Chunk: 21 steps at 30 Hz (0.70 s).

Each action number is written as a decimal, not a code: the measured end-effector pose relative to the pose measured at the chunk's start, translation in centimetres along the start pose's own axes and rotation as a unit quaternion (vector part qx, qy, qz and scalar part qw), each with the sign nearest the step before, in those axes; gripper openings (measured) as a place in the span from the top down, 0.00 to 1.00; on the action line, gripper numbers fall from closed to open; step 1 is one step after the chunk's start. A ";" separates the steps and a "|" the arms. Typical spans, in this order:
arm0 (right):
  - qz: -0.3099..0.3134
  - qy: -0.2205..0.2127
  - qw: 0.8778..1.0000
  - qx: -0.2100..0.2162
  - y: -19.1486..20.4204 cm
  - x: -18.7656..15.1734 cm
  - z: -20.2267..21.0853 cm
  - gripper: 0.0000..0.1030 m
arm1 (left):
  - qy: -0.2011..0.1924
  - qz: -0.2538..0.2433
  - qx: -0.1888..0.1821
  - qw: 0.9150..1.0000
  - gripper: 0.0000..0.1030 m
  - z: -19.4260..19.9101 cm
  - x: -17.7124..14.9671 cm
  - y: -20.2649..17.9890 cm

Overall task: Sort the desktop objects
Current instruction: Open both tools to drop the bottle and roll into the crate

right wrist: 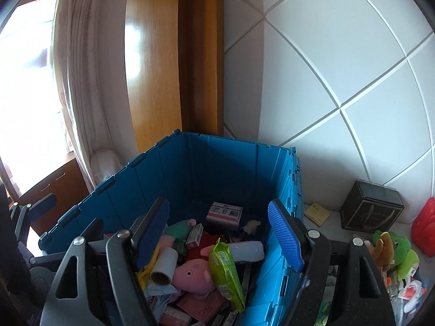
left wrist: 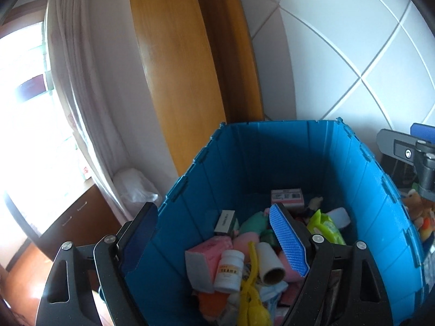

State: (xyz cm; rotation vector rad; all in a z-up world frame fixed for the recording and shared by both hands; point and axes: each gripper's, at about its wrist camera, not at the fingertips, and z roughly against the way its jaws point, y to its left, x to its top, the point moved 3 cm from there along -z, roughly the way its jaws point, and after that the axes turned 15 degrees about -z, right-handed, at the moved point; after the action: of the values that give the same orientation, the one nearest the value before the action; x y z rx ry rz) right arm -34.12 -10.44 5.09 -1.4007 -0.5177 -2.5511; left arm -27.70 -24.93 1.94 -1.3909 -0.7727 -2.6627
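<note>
The blue crate [left wrist: 272,157], standing against the tiled wall [right wrist: 339,68], is being shown heaped with sorted objects. Uppermost are lying a white bottle [left wrist: 229,271], rigid and smooth, probably best taken across its body; a cardboard tube [left wrist: 271,263], light and crushable; a wipes pack [right wrist: 227,269], soft and slippery; and a plush pig [right wrist: 193,273], yielding anywhere. The left gripper [left wrist: 214,241] and right gripper [right wrist: 217,240] are being held wide apart, empty, above the crate.
</note>
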 end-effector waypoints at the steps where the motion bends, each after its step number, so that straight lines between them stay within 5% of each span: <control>1: 0.000 -0.004 1.000 -0.002 -0.3 -0.5 0.5 0.27 | -0.004 0.000 -0.003 1.000 0.17 0.4 -0.2 -0.2; 21: -0.047 -0.054 0.995 -0.068 -9.6 -9.3 11.4 0.27 | -0.072 -0.012 -0.075 0.994 0.17 9.5 -1.3 -8.5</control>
State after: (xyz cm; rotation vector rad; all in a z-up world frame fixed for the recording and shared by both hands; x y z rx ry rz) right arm -23.40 2.73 0.86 -1.6033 -0.4437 -2.6396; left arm -21.92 -13.47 1.97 -1.6348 -0.6131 -2.7128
